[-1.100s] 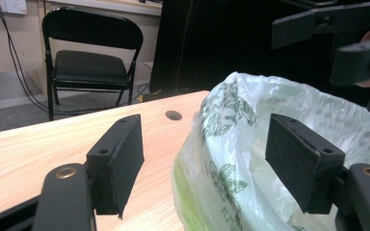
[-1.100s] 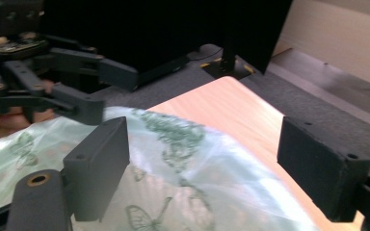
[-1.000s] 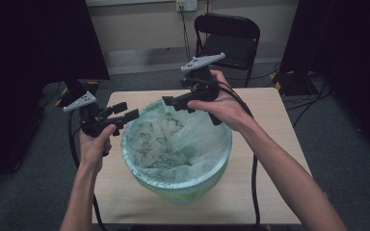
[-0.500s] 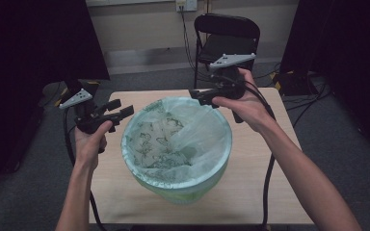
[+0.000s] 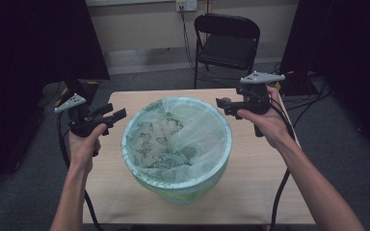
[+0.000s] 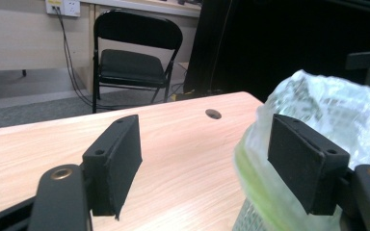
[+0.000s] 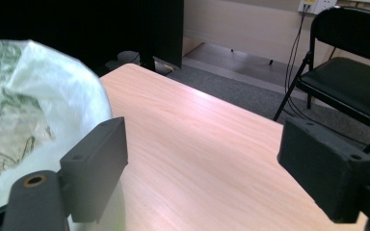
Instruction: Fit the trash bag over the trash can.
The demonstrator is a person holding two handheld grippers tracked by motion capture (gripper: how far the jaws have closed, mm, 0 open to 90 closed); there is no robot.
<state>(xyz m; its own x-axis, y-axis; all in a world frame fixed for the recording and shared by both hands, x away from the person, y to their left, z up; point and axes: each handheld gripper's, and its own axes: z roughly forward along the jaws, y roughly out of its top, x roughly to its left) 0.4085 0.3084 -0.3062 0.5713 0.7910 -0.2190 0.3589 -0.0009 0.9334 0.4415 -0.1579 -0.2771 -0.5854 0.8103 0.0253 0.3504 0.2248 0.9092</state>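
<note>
A green bin (image 5: 188, 187) lined with a pale plastic bag (image 5: 178, 139) stands in the middle of the wooden table (image 5: 270, 192), and the bag's edge is folded out over the rim all the way round. The left gripper (image 5: 118, 114) hangs just off the bin's left side with its jaws wide apart and nothing between them; in the left gripper view one pad (image 6: 304, 161) sits right in front of the bag's rim while the other (image 6: 118, 159) stands out over bare table. The right gripper (image 5: 221, 103) is by the far right of the rim, also spread wide and holding nothing, and in the right gripper view the bag (image 7: 29, 106) bulges up beside its nearer pad (image 7: 99, 163). So the bin lies between the two tools, each of them pointing inward at the rim from its own side, and neither pad is pressing on the plastic. The left one looks slightly closer to the bag's edge; either would need only a short move inward to pinch the folded lip
</note>
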